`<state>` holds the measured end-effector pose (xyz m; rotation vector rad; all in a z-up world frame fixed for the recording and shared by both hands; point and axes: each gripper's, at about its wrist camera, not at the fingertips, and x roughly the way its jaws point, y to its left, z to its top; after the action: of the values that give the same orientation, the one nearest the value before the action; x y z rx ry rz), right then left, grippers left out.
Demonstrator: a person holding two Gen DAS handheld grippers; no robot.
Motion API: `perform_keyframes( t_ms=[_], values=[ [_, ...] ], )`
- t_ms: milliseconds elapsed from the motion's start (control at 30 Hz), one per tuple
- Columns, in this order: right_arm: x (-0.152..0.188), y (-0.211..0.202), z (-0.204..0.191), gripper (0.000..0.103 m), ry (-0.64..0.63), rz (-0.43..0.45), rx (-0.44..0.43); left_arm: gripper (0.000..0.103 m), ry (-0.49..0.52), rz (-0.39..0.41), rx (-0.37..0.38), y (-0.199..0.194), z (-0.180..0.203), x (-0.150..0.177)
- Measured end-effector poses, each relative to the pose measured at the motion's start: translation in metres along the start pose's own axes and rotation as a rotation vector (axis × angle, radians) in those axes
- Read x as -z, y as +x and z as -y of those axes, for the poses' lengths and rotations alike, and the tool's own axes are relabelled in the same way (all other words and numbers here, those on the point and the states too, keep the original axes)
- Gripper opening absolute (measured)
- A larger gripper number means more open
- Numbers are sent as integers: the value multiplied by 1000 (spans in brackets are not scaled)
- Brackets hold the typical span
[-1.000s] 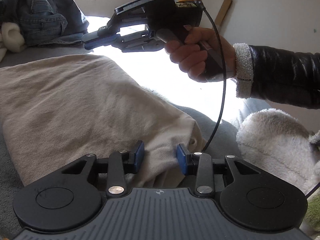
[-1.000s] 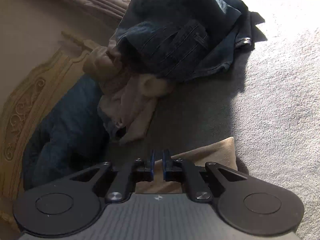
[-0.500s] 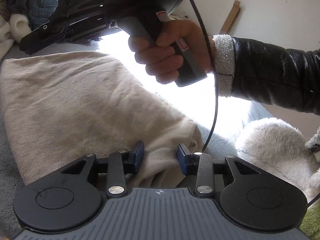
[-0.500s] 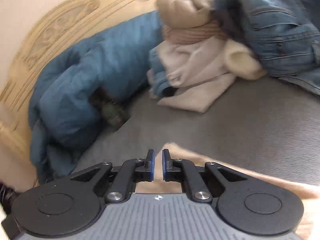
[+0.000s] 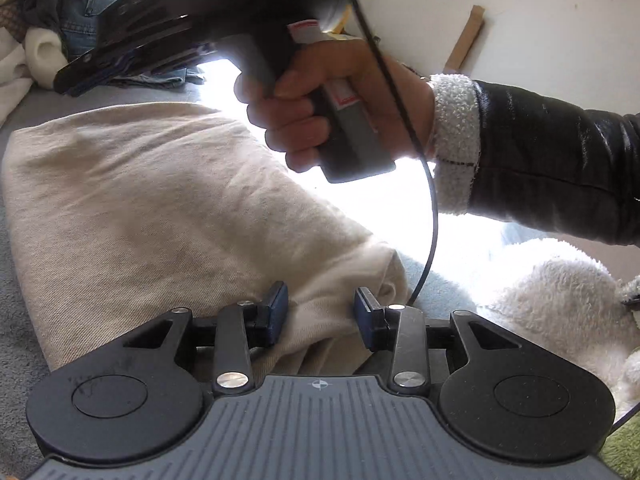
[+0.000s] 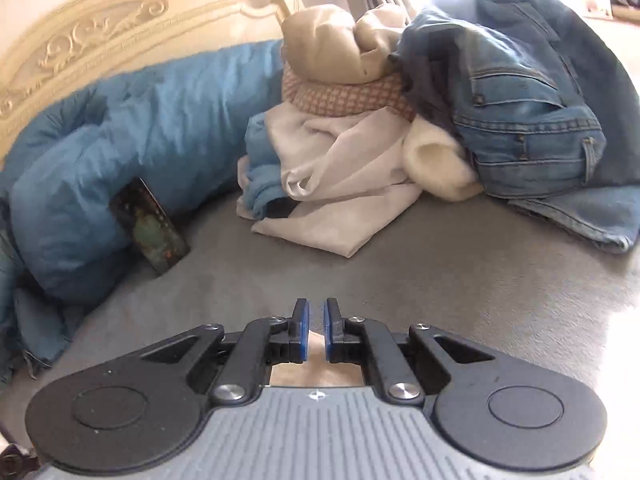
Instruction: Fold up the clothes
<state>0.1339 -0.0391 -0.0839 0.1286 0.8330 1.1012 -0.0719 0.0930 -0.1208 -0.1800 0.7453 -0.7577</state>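
The left gripper, black with blue pads, stands partly open with a bunched corner of the beige woven cloth garment between its fingers; both pads press against the fabric, so it grips that corner. The garment lies spread flat on the grey carpeted surface, reaching away from the gripper toward the upper left of the left wrist view.

The right gripper has its two blue pads nearly together, only a thin slit between them. A patch of beige fabric shows below, behind the pads, but whether any cloth is pinched in the slit cannot be told. In the left wrist view the same tool is held above the garment by a person's hand, which comes out of a shiny black sleeve with a white fleece cuff; one black cable hangs from it.

Ahead of the right gripper sits one heap of clothes: blue denim jeans, one pale cream garment, one checked brown piece and one tan piece on top. One blue quilted blanket lies against a carved cream headboard. One white fluffy item lies to the right of the left gripper.
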Motion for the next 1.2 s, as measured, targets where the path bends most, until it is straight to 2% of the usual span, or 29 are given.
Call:
perform_keyframes(
  t_ms=[67, 133, 167, 233, 267, 367, 433, 467, 533, 600, 667, 733, 767, 833, 900, 967, 1033, 1133, 1200],
  values=[
    [5, -12, 8, 8, -4, -84, -55, 36, 3, 1, 1, 0, 0, 0],
    [10, -16, 15, 15, -19, -181, -93, 36, 4, 1, 1, 2, 3, 0],
    [12, -12, 19, 18, -21, -209, -63, 36, 6, 0, 0, 2, 3, 0],
    [13, -2, 32, 13, 22, -228, -16, 36, 7, -1, -3, 2, 5, 0],
    [10, -2, 38, 12, 64, -168, 21, 36, 5, -3, -5, 1, 5, 0],
    [2, -7, 55, 15, 197, 7, 118, 36, 3, -8, -12, 2, 8, 0],
    [-1, -18, 70, 16, 306, 87, 147, 36, 9, -12, -16, 3, 11, -1],
    [1, -25, 78, 16, 369, 102, 90, 37, 8, -14, -15, 4, 11, -2],
    [8, -43, 85, 16, 384, 98, 3, 37, 6, -15, -12, 4, 11, -2],
    [17, -53, 86, 21, 344, 34, -61, 37, 4, -16, -10, 0, 8, -2],
    [28, -53, 90, 34, 341, -70, -128, 37, 3, -17, -9, -1, 6, -2],
    [36, -56, 97, 31, 344, -59, -61, 37, 2, -20, -8, -1, 6, -2],
    [39, -58, 100, 24, 345, -49, -24, 37, 2, -21, -8, 0, 6, -2],
    [43, -73, 112, 22, 455, 89, 60, 37, 1, -26, -11, 0, 7, -4],
    [46, -90, 125, 26, 570, 236, 145, 37, 3, -29, -17, 1, 8, -4],
    [49, -101, 125, 26, 582, 264, 133, 37, 5, -33, -24, 1, 10, -5],
    [52, -111, 110, 26, 540, 221, 82, 37, 7, -38, -30, 2, 11, -6],
    [60, -120, 73, 27, 418, 86, 21, 37, 17, -46, -40, 3, 12, -8],
    [71, -122, 53, 27, 380, -13, 52, 37, 31, -53, -51, 4, 15, -9]
  ],
)
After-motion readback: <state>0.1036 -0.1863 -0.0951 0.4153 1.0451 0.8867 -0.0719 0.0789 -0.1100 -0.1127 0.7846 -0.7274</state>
